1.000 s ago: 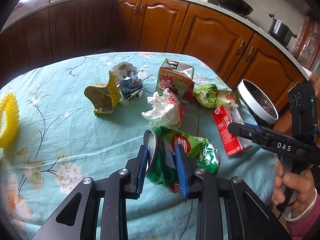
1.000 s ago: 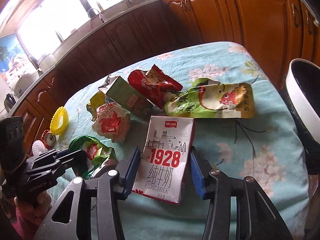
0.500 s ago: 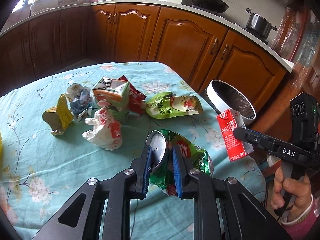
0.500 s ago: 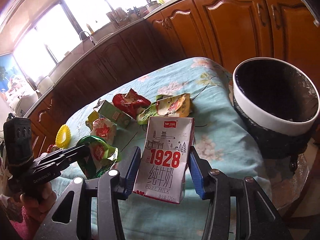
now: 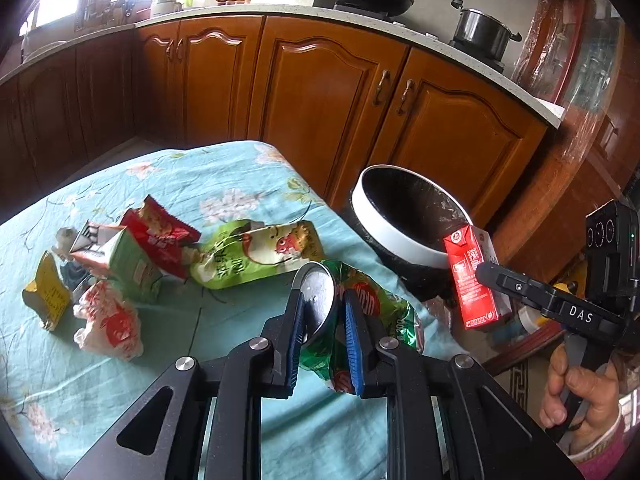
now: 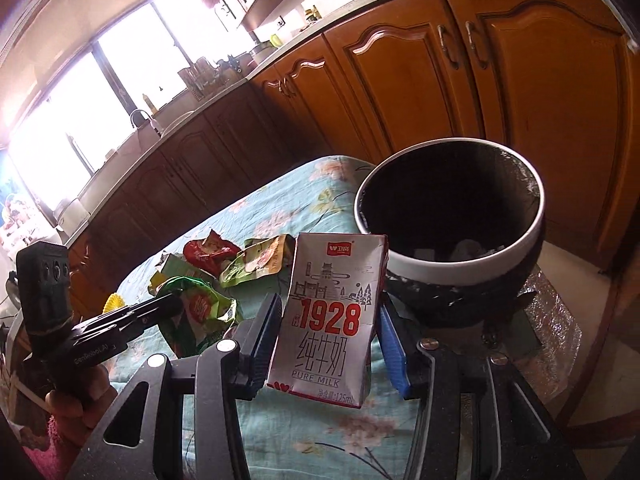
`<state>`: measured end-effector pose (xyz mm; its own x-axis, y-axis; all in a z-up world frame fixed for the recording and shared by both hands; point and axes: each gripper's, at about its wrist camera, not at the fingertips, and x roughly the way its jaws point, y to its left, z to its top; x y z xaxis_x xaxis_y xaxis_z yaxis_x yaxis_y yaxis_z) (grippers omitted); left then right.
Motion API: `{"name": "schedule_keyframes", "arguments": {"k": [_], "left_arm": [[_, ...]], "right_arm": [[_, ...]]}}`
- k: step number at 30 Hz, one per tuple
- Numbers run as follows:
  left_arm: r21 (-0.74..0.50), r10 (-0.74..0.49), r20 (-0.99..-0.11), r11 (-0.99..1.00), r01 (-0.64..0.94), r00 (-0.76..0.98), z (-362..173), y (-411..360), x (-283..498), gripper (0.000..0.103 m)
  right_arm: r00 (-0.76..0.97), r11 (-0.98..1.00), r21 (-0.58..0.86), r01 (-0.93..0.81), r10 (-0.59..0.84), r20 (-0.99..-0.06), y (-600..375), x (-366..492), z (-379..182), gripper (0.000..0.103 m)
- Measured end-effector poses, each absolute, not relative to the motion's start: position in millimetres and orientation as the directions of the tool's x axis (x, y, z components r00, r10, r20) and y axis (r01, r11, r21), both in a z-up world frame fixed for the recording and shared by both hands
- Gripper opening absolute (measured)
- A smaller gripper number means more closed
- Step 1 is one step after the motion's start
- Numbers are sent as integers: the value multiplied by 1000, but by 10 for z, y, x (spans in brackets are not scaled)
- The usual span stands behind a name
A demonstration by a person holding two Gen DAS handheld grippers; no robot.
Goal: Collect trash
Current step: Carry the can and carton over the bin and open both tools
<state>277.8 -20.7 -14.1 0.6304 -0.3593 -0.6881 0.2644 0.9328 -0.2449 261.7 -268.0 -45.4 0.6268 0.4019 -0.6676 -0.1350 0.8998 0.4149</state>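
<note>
Trash lies on the left part of the table (image 5: 224,168), on the blue flowered cloth: a yellow wrapper (image 5: 46,294), a crumpled white and red bag (image 5: 108,326), a green carton (image 5: 120,258) lying on its side, a red snack bag (image 5: 162,234) and a flat green pouch (image 5: 256,254) with its long side running left to right.

My left claw (image 5: 322,308) is closed tight on a crushed green can (image 5: 356,308). The blue pads pinch it near its round silver end (image 5: 318,298), and this end points up and a little to the left, toward the cabinets. The flattened green body hangs down to the right of the pads, above the table's edge. My left hand (image 6: 76,404) grips the black handle from below, with a pink sleeve at the wrist.

More to the right, the bin (image 6: 448,216) stands just beside the table's corner; it has a white rim and a dark inside, and its opening faces up.

My right claw (image 6: 326,340) is clamped on a small milk carton (image 6: 332,316). The carton stands upright, long axis vertical, its printed front toward the camera, and it is in the air near the bin's rim on the table side. My right hand (image 5: 580,396) holds its handle low, fingers curled around it.
</note>
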Motion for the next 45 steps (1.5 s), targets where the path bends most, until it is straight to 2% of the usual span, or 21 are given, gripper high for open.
{"name": "schedule_keyframes", "arguments": {"k": [21, 32, 45], "left_arm": [[-289, -401, -682, 916, 278, 611, -128, -929, 3740, 17], [-225, -362, -700, 930, 290, 616, -216, -1398, 4305, 18], [-194, -340, -741, 934, 299, 580, -435, -1718, 4630, 18]], "right_arm": [[674, 917, 397, -45, 321, -665, -3372, 3066, -433, 48], [664, 931, 364, -24, 287, -690, -3562, 3470, -493, 48], [632, 938, 347, -18, 280, -723, -3578, 3684, -643, 48]]}}
